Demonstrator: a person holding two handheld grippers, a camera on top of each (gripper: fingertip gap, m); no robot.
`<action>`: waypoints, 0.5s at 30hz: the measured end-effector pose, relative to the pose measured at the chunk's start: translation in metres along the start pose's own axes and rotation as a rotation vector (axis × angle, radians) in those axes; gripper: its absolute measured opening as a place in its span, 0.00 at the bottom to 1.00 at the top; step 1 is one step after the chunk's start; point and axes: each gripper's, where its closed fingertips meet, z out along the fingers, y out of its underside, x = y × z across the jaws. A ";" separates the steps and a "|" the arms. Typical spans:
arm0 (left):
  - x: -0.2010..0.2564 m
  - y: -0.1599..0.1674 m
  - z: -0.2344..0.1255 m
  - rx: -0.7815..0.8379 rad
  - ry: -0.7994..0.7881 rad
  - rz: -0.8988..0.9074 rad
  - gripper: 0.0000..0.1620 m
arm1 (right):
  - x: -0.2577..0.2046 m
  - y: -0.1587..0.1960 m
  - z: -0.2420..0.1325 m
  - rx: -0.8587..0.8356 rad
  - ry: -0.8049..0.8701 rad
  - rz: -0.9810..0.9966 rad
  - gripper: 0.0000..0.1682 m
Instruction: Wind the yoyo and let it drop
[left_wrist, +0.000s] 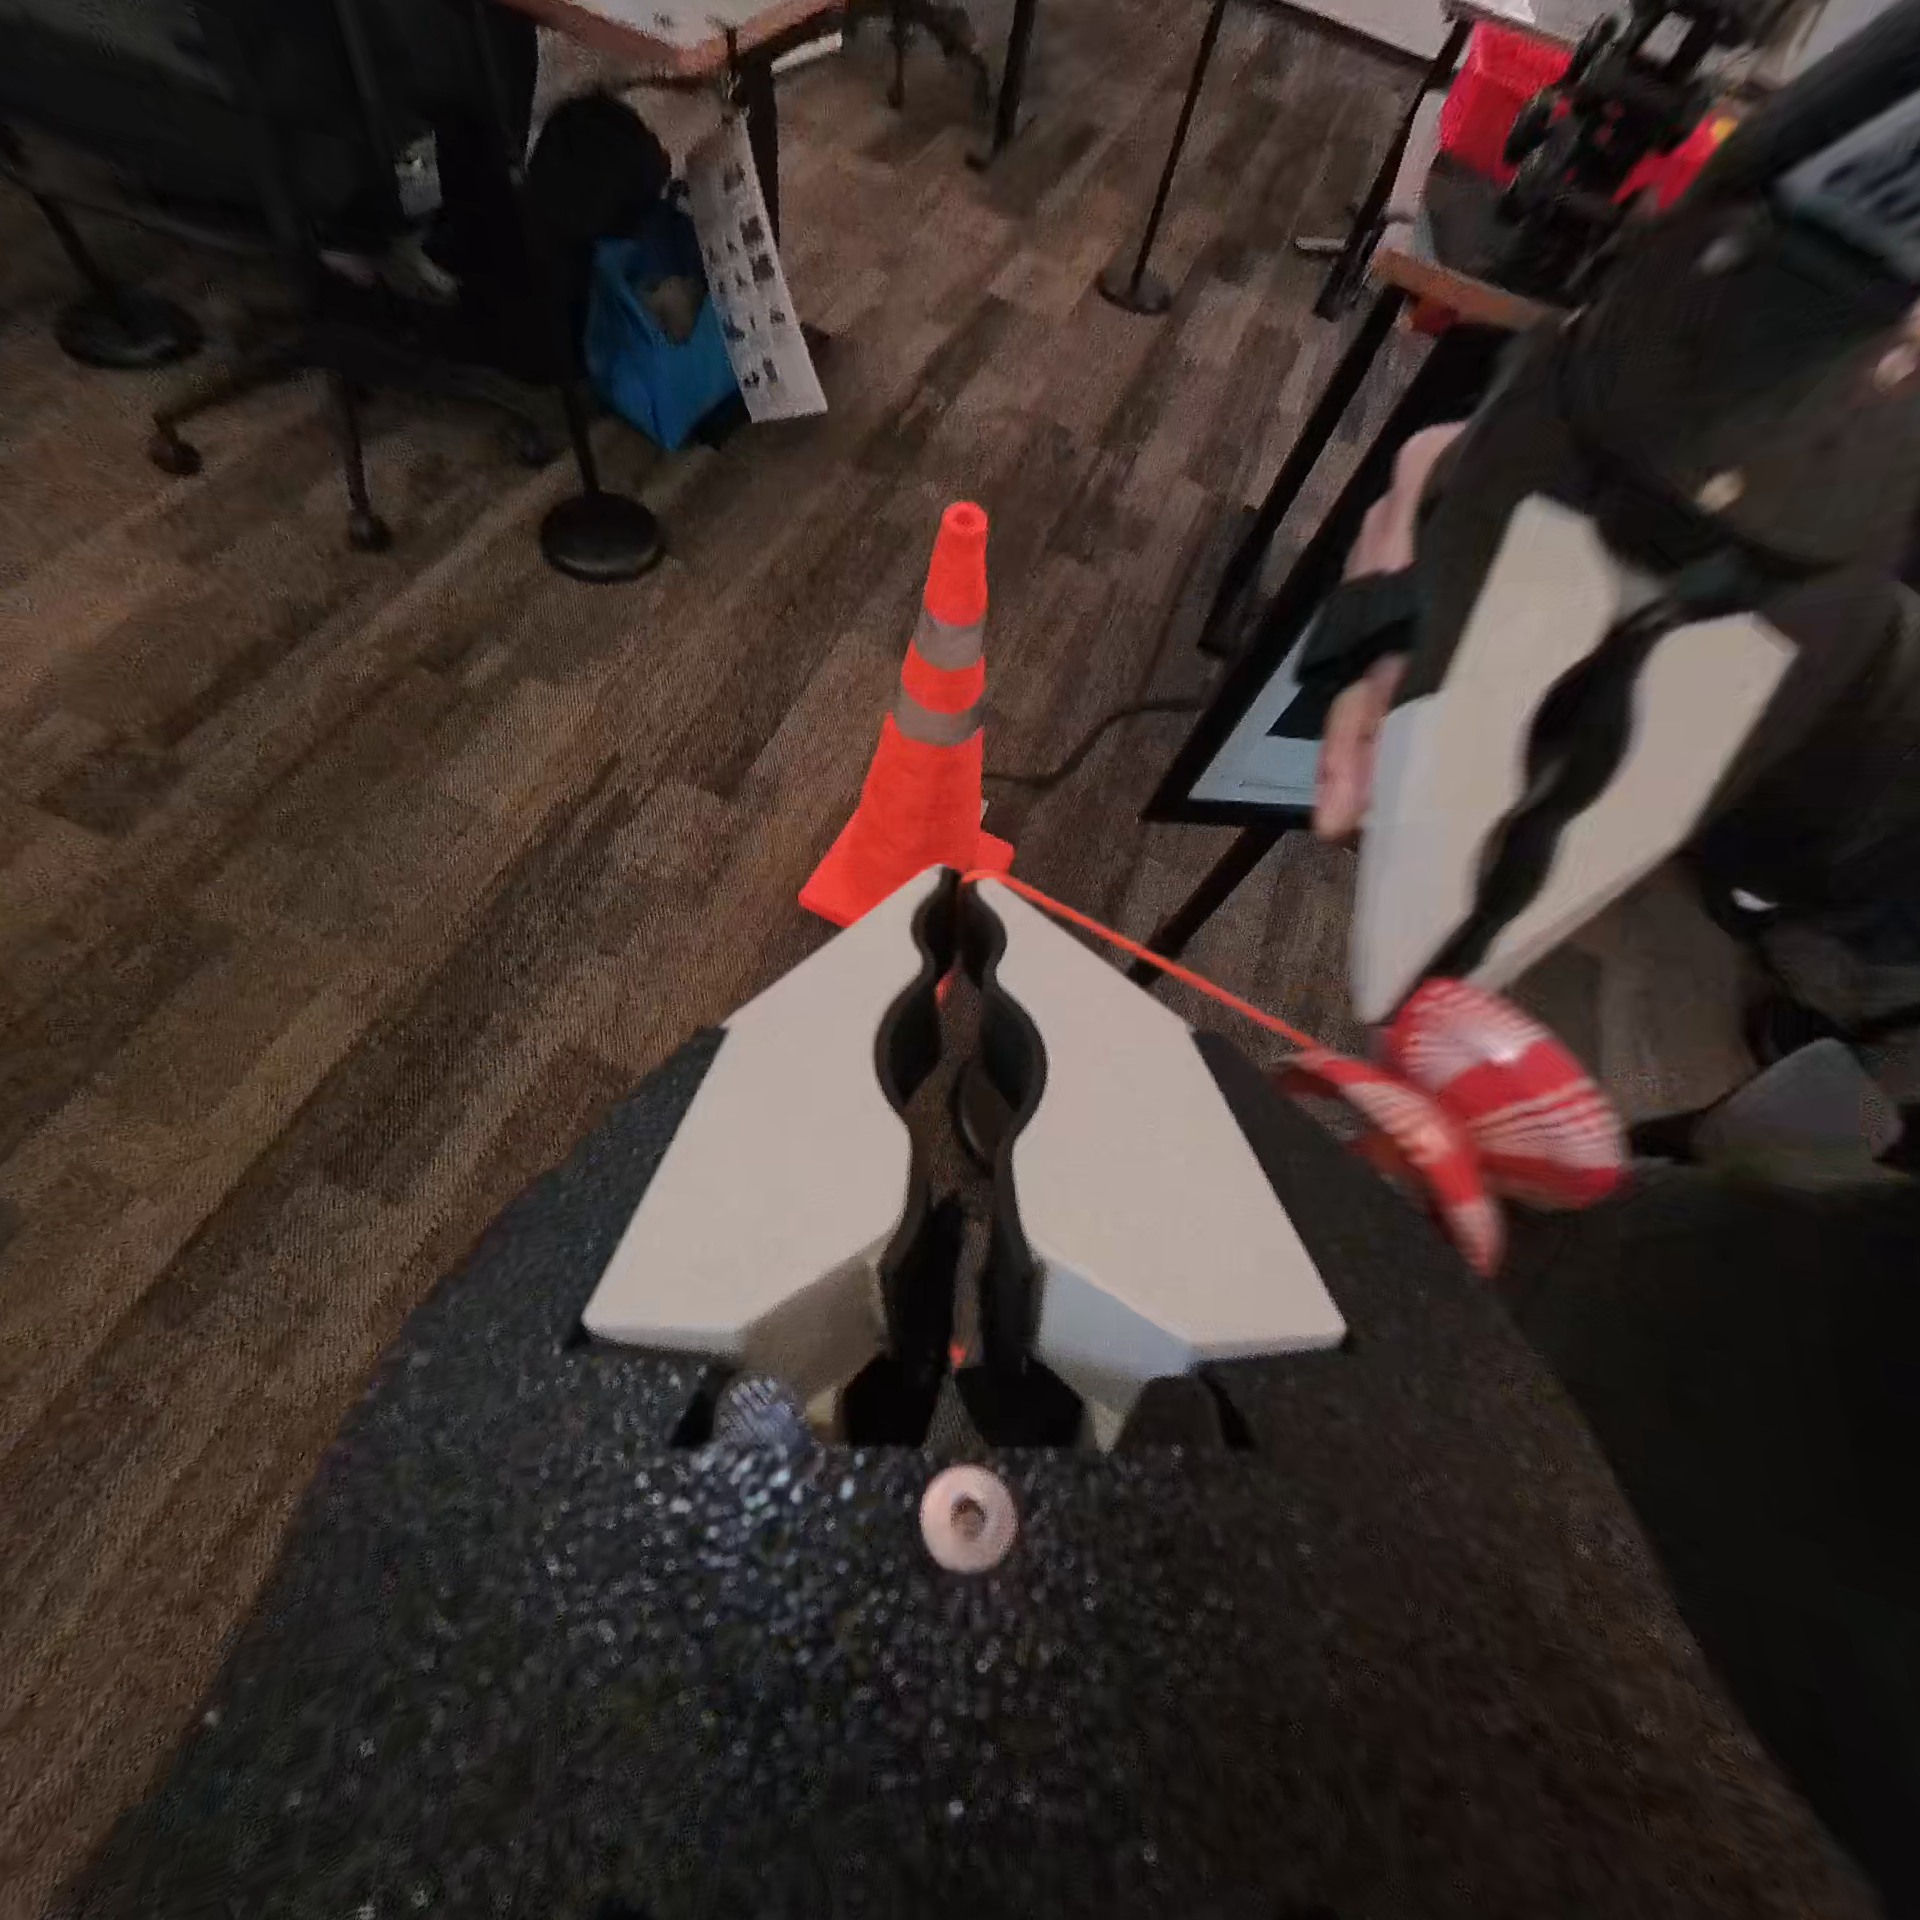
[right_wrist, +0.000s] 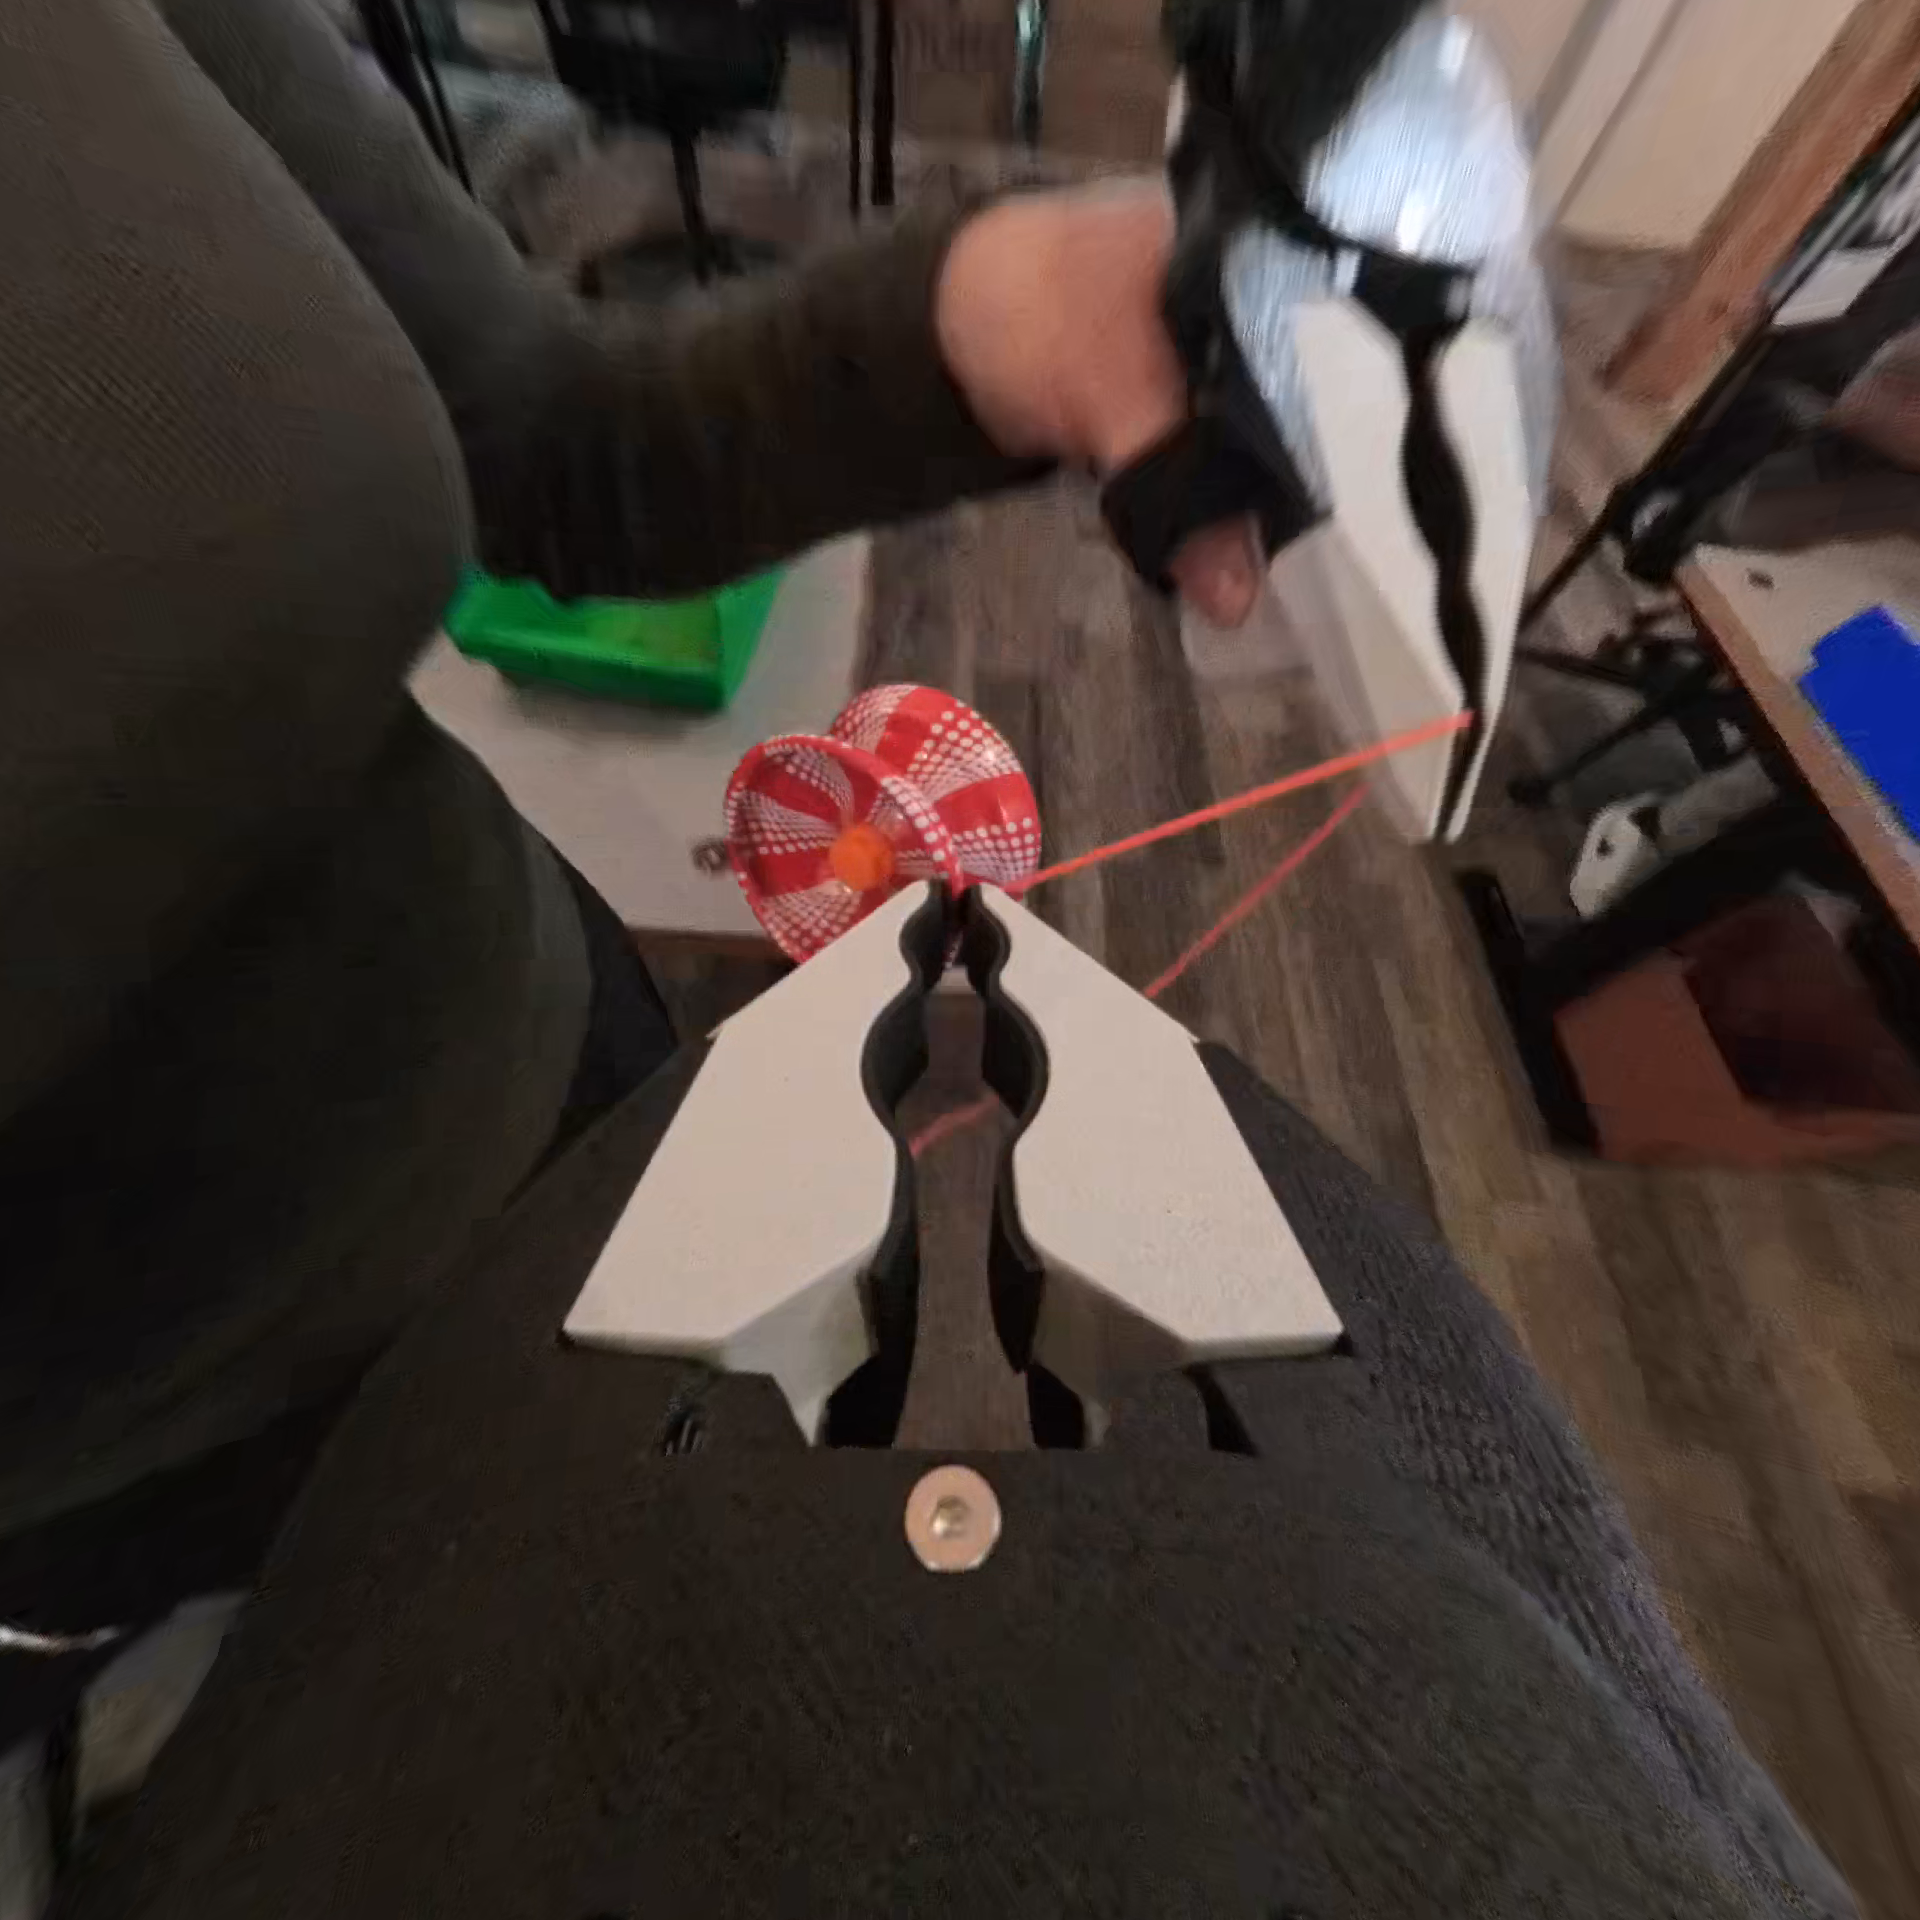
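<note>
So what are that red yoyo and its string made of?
The yoyo looks like glossy hard plastic, possibly metal: smooth flared halves with a printed white dot pattern. The string seems a thin matte cord of twisted fibre, orange-red and pulled taut.

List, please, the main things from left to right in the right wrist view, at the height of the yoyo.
Dark sleeve → green bin → red yoyo → orange string → left gripper → blue object.

Yoyo at hand-held gripper tips (pinched)
</note>
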 end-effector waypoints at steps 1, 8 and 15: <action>0.007 -0.009 -0.003 0.018 0.001 0.029 0.00 | 0.007 0.015 0.005 -0.100 0.044 -0.022 0.00; 0.058 0.010 -0.020 -0.081 0.077 0.075 0.00 | 0.105 0.029 -0.042 -0.116 0.631 0.049 0.00; 0.021 0.051 0.014 -0.165 0.101 -0.062 0.00 | 0.046 -0.059 -0.046 0.438 0.220 0.068 0.00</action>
